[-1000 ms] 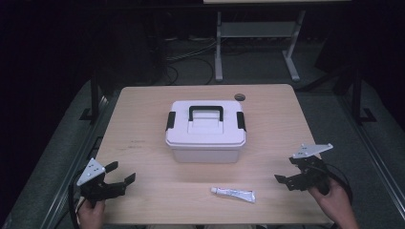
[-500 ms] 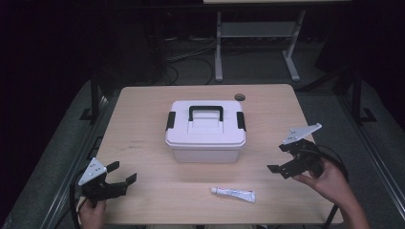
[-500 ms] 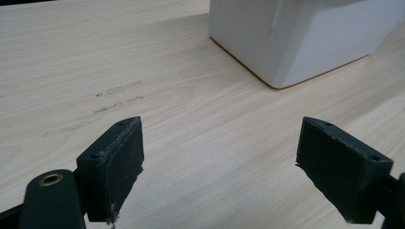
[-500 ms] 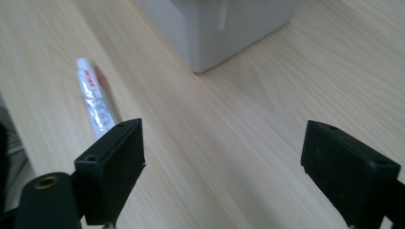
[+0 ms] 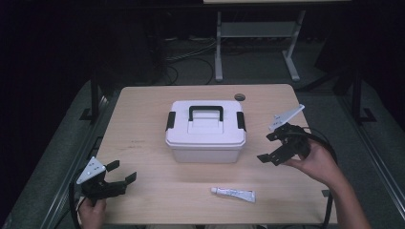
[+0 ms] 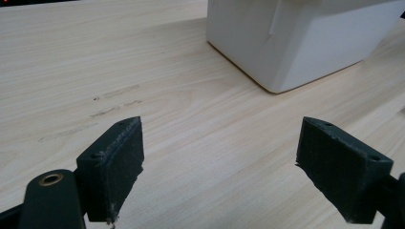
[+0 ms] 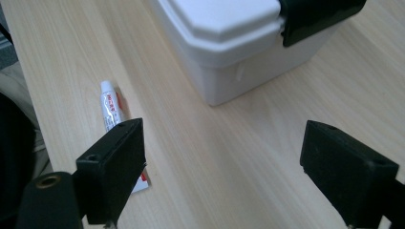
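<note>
Nothing is gripped yet: the white box (image 5: 206, 130) sits latched mid-worktop (image 5: 143, 109), the small tube (image 5: 233, 193) lies in front, and both the right tool (image 5: 273, 143) and left tool (image 5: 116, 174) gape empty.

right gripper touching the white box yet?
Apart. In the high view, bare table shows between the right gripper and the white box. The right gripper view agrees: its jaws stand open over wood, short of the box's black latch.

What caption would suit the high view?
Two open hand-held grippers, left and right, flank a closed white box and tube.
</note>
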A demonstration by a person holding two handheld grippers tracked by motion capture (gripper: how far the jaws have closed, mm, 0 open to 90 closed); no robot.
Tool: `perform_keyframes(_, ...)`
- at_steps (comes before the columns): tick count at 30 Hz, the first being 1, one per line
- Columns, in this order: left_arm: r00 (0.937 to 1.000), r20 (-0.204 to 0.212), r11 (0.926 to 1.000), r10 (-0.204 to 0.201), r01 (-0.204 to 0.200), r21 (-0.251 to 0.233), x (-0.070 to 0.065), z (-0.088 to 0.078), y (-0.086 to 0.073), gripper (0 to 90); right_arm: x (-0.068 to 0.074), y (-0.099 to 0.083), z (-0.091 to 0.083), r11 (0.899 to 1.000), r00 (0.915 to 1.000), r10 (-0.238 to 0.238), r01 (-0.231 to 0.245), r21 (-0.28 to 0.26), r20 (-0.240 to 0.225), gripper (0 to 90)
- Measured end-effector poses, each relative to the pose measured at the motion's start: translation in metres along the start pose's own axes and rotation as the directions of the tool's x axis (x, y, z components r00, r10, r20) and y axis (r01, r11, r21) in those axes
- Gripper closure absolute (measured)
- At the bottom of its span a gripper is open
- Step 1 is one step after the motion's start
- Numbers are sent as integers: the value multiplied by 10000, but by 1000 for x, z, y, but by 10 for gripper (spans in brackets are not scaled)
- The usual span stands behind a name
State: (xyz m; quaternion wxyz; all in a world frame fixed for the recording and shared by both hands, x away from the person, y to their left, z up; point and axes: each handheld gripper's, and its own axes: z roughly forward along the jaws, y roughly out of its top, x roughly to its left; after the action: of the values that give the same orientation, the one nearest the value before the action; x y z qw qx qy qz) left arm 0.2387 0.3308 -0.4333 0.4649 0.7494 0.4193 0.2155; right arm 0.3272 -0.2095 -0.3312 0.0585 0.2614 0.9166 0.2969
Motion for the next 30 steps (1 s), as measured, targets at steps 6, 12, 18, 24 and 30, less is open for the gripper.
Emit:
perform_keyframes(6,10000,4,10000,-4,4,-1,1,0,0,157,-5,24,-1,9995,9992,-259,264,165,-297,145)
perform_keyframes(12,9999,42,9999,-150,150,5,6,-2,-2,157,-13,43,0,9983,9979,-480,494,314,-426,146)
perform_keyframes(18,9999,10,9999,-166,166,0,9,-3,-2,157,-17,61,2,9963,9951,-719,749,420,-680,148)
perform_keyframes(24,9999,24,9999,-128,128,14,7,-2,-2,157,-22,81,4,9936,9918,-984,1025,483,-813,148)
perform_keyframes(30,10000,41,10000,-88,88,39,8,-2,-2,157,-24,100,9,9894,9882,-1220,1285,681,-922,150)
